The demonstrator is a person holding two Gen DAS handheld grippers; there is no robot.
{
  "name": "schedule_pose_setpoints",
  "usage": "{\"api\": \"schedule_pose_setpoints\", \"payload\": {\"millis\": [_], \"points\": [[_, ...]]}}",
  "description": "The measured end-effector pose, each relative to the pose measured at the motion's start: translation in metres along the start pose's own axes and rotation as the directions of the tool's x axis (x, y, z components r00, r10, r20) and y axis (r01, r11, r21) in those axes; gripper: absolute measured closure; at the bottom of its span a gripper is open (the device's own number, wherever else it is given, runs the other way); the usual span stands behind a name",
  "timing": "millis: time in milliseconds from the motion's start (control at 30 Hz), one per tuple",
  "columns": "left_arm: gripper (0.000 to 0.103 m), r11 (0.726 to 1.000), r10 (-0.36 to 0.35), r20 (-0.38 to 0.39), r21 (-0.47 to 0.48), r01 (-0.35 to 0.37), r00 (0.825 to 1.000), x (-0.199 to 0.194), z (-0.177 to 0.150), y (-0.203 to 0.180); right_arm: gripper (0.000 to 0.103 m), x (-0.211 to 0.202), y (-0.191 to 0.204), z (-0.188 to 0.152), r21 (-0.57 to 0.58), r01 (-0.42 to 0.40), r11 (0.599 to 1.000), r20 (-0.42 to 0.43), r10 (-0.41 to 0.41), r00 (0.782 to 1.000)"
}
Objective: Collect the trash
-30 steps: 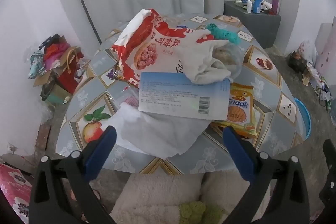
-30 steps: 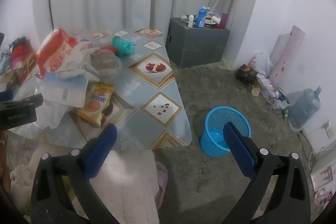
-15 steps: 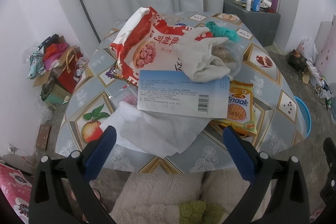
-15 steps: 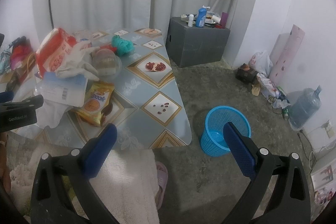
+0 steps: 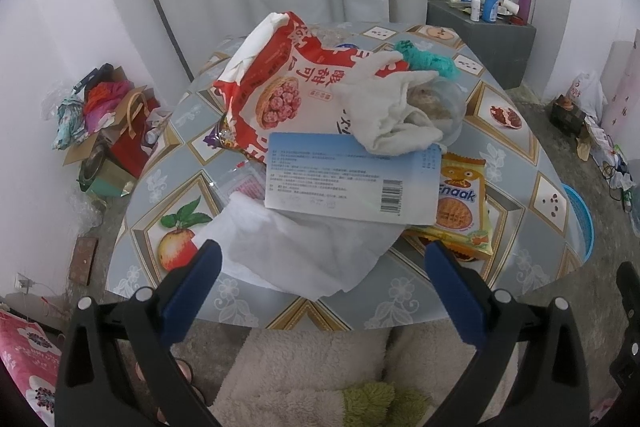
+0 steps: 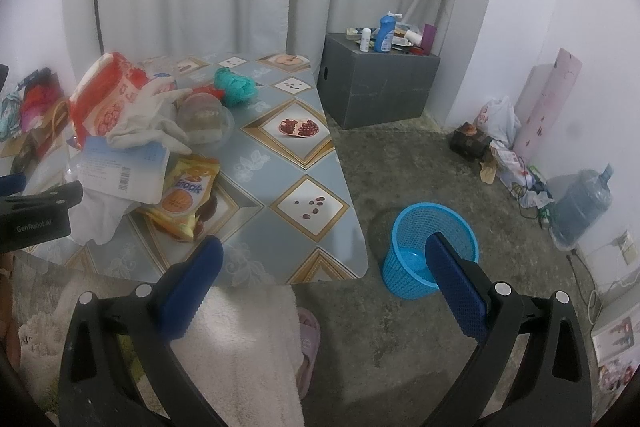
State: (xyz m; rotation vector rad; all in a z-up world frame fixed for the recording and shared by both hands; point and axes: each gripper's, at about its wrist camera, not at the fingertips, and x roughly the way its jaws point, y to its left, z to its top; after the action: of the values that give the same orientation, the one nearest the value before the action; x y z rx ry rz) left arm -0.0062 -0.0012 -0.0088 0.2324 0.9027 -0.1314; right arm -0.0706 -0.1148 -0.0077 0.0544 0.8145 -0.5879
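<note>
On the table [image 5: 516,163], the trash lies heaped: a white tissue [image 5: 296,247] nearest me, a blue card [image 5: 352,183] over it, a snack packet [image 5: 460,211] at three o'clock, a red bag [image 5: 280,87] at twelve. My left tool [image 5: 320,291] hangs wide before the tissue; I'd pinch its loose edge low. My right tool [image 6: 324,287] gapes empty, the bin [image 6: 432,247] on the bare floor beyond. Curtains close the room.

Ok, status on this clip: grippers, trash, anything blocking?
Left gripper open, empty, short of the white tissue. Right gripper open, empty, off the table. Trash pile untouched; blue card tops it. Blue basket on floor, path clear.
</note>
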Motion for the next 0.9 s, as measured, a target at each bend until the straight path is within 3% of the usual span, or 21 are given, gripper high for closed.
{"api": "schedule_pose_setpoints", "payload": {"millis": [900], "points": [[0.004, 1.000, 0.003, -0.005, 0.002, -0.003, 1.000, 0.0034, -0.0039, 0.0063, 0.006, 0.0031, 0.0008, 0.0016, 0.000, -0.005, 1.000, 0.000, 0.005, 1.000]]}}
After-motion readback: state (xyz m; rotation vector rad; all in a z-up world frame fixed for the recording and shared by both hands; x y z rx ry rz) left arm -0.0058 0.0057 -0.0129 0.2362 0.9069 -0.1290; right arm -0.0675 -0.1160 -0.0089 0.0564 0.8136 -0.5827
